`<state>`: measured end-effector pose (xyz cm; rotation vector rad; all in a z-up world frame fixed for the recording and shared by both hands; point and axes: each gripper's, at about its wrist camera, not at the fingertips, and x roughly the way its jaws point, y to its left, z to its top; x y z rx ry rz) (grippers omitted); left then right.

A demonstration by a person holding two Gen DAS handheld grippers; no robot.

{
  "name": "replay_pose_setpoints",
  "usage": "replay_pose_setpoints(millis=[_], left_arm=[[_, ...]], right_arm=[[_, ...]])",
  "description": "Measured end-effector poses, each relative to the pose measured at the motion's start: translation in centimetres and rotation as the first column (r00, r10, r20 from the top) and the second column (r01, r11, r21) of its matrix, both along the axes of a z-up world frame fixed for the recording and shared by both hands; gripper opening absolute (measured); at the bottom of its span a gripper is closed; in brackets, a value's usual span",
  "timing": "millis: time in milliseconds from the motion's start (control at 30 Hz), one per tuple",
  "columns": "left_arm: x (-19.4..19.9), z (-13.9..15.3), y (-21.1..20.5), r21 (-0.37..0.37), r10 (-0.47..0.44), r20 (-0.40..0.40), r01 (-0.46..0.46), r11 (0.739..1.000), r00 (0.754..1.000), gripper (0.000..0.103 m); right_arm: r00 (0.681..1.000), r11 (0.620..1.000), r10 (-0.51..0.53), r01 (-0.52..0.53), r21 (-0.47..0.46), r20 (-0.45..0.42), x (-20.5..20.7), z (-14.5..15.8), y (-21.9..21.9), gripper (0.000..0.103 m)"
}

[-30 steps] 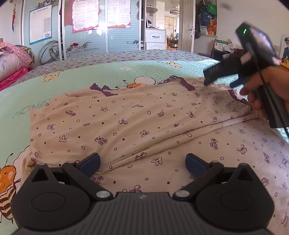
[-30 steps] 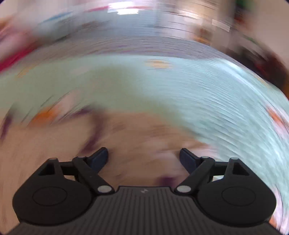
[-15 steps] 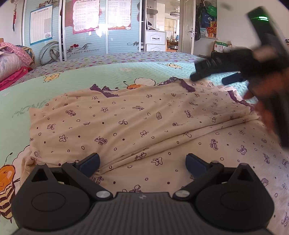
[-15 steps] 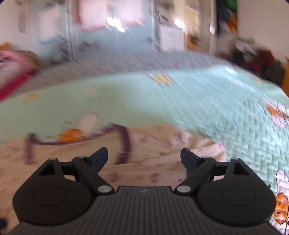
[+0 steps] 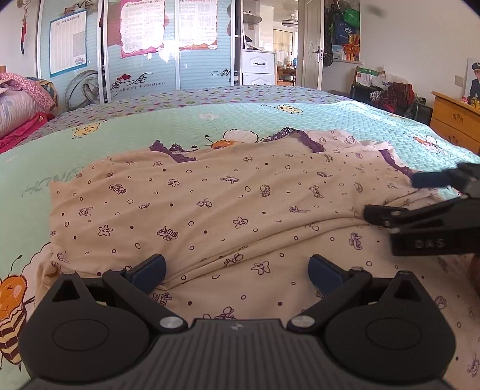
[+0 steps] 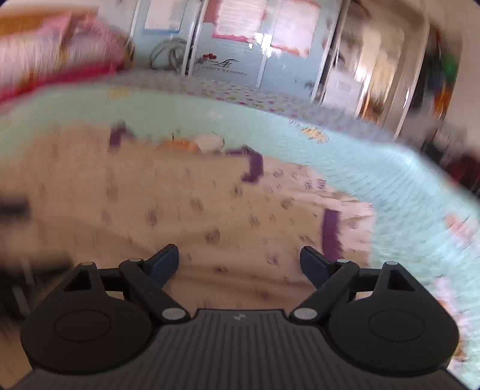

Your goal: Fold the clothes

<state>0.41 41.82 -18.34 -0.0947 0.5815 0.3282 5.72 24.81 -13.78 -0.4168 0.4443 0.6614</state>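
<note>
Left gripper (image 5: pixel 235 268) hovers wide over the folded garment (image 5: pixel 228 207) on the bed (image 5: pixel 180 132); right gripper (image 6: pixel 239 261) fingers opening, empty, lining up on its right edge.

Bright daylight all round, with glare blowing out the posters (image 5: pixel 168 25) on the wardrobe doors (image 5: pixel 141 57). Left wrist view is sharp, shadows soft. Right wrist view is badly motion-smeared. Fisheye bending and dark corners on both.
</note>
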Motion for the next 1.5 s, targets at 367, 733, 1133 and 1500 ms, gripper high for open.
replay_pose_setpoints(millis=[367,733,1133,1500], left_arm=[[-4.9,1.5,5.3,-0.123,0.235,-0.030,-0.237,0.964,0.971,0.101],[-3.8,5.7,4.4,-0.082,0.181,0.084,-0.174,0.981,0.980,0.100],[-4.2,5.2,7.5,-0.059,0.232,0.045,-0.229,0.972,0.972,0.094],[3.1,3.5,14.1,-0.106,0.296,-0.138,-0.311,0.945,0.945,0.099]], right_arm=[[0.986,0.984,-0.051,0.077,0.159,-0.161,6.2,-3.2,-2.1,0.095],[0.982,0.982,-0.049,0.081,0.172,-0.182,7.2,-4.1,-1.7,0.096],[0.979,0.977,-0.045,0.085,0.198,-0.199,7.7,-4.3,-1.9,0.097],[0.979,0.976,-0.044,0.085,0.200,-0.201,8.2,-4.5,-1.7,0.097]])
